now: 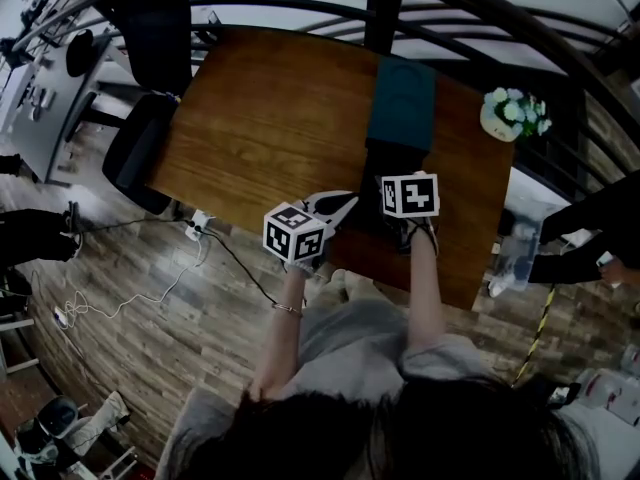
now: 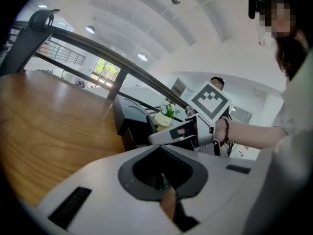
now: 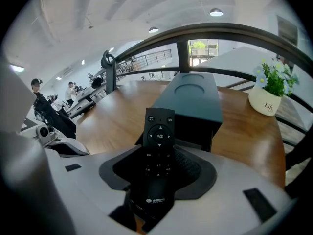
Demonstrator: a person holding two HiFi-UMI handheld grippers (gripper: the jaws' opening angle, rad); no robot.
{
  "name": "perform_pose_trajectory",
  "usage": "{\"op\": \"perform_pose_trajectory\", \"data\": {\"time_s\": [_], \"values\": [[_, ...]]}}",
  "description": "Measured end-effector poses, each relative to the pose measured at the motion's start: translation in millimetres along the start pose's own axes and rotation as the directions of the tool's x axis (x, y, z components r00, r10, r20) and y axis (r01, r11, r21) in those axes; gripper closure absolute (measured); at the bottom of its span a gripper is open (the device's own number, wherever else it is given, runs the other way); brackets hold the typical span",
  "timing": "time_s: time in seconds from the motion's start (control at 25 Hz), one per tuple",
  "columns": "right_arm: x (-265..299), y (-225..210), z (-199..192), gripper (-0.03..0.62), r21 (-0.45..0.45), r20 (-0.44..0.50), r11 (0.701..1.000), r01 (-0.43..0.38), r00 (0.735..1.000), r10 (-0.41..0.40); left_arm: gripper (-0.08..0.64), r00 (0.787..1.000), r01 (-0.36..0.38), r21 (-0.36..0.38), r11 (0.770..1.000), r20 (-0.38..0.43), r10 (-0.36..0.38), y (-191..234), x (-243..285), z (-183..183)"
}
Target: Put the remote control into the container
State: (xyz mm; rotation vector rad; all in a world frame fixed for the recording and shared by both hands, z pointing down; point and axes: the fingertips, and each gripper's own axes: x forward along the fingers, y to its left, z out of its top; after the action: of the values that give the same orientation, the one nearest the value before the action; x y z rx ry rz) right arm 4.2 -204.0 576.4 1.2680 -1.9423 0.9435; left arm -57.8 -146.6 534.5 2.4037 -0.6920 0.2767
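Observation:
A black remote control (image 3: 157, 153) stands upright between the jaws of my right gripper (image 3: 159, 182), which is shut on its lower half, buttons facing the camera. Just beyond it on the wooden table (image 1: 270, 118) lies the dark teal container (image 3: 193, 99), a long box with a round dent in its top. In the head view the container (image 1: 401, 103) lies directly ahead of the right gripper's marker cube (image 1: 410, 196). My left gripper (image 2: 164, 182) hovers at the table's near edge, left of the right one, jaws together with nothing between them. From it the right gripper (image 2: 193, 131) shows close by.
A white pot of flowers (image 1: 512, 115) stands on the table right of the container. A black office chair (image 1: 150, 58) is at the table's left end. Cables and a power strip (image 1: 198, 226) lie on the floor. A person's dark sleeve (image 1: 590, 233) reaches in at the right.

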Motion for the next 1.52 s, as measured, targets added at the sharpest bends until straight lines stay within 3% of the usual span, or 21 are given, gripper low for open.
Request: {"op": "perform_pose_trajectory", "data": {"time_s": [0.72, 1.04, 1.52], "values": [[39, -4, -18, 0.387, -0.035, -0.161, 0.996, 0.076, 0.984, -0.081, 0.557, 0.998, 0.003, -0.071, 0.997, -0.061, -0.007, 20, 9, -20], [47, -10, -31, 0.387, -0.095, -0.254, 0.987, 0.131, 0.955, -0.151, 0.557, 0.997, -0.007, -0.087, 0.996, -0.077, 0.0, 24, 11, -27], [50, -10, -29, 0.387, -0.12, -0.257, 0.984, 0.135, 0.953, -0.162, 0.557, 0.997, -0.014, -0.094, 0.995, -0.072, 0.008, 30, 7, -26]]}}
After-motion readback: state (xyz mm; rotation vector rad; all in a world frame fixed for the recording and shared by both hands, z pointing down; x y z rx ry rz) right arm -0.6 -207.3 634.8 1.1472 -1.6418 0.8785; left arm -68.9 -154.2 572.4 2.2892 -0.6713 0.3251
